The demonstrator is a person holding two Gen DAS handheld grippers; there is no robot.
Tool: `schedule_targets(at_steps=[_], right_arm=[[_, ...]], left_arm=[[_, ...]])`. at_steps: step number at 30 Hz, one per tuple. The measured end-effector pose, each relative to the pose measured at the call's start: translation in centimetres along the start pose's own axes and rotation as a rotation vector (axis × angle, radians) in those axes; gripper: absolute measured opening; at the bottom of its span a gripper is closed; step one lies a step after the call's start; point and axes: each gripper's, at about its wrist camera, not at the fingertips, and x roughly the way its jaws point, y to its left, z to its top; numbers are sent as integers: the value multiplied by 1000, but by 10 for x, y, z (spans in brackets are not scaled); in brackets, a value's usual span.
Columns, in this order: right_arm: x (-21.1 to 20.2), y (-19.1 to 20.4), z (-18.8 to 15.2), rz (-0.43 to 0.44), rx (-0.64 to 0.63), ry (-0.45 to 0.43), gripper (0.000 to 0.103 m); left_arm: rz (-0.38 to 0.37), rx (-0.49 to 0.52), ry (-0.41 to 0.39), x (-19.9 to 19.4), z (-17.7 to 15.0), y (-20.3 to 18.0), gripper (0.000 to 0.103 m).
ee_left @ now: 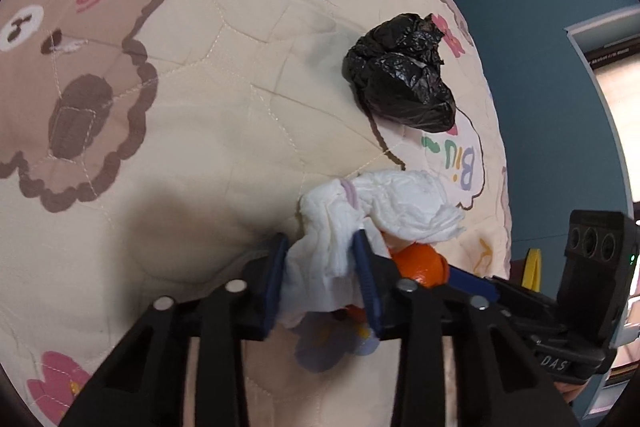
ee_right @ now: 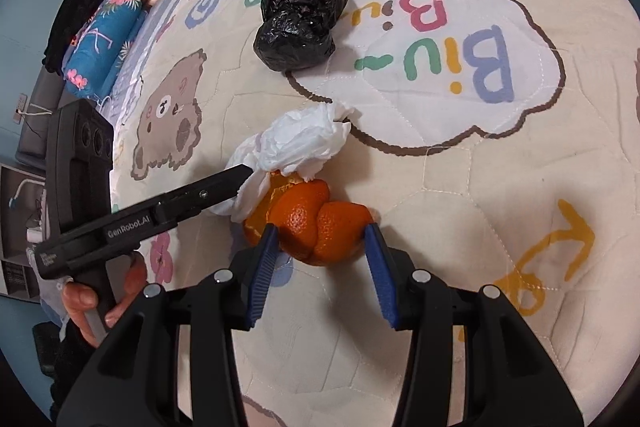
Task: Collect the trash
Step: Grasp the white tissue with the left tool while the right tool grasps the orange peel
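Left gripper (ee_left: 320, 267): blue pads pinch the lower fold of the crumpled white tissue (ee_left: 376, 211); tissue fills the gap between the pads and bulges out beyond the tips. In the right wrist view the same gripper (ee_right: 240, 173) enters from the left, its tip buried in the tissue (ee_right: 304, 143).

Right gripper (ee_right: 320, 239): jaws stand apart on either side of the orange peel (ee_right: 316, 227). The left pad touches the peel; the right pad sits at the peel's edge, and contact there cannot be confirmed. The peel rests on the quilt (ee_right: 460, 207). Seen from the left wrist, the peel (ee_left: 420, 265) lies just beside the tissue, with a blue finger (ee_left: 472, 281) of the right gripper next to it.

Landmark: tissue. The peel touches its near edge, partly tucked under it. A knotted black plastic bag (ee_right: 298, 27) lies beyond the tissue, apart from it, on the edge of the printed "Biu Biu" speech bubble (ee_right: 440, 67); the same bag (ee_left: 400, 75) shows in the left wrist view. A printed bear (ee_right: 168, 115) lies left of the tissue. Further left, past the quilt's edge, is a rolled blue floral pillow (ee_right: 104, 43).

A hand (ee_right: 92, 303) grips the left gripper's handle.
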Motion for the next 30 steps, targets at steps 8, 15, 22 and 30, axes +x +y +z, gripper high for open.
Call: schedule_targets(at_steps=[8, 15, 22, 30], right_arm=[[5, 5, -2, -39, -39, -3, 38], [2, 11, -5, -41, -50, -27, 14], [-7, 12, -8, -19, -42, -35, 9], [-33, 10, -15, -21, -47, -68, 8]], left_arm=[[-59, -39, -8, 6, -3, -3, 11], [-91, -62, -24, -1, -4, 1, 10], [-110, -87, -43, -13, -6, 7, 9], [-131, -112, -85, -40, -5, 13, 9]])
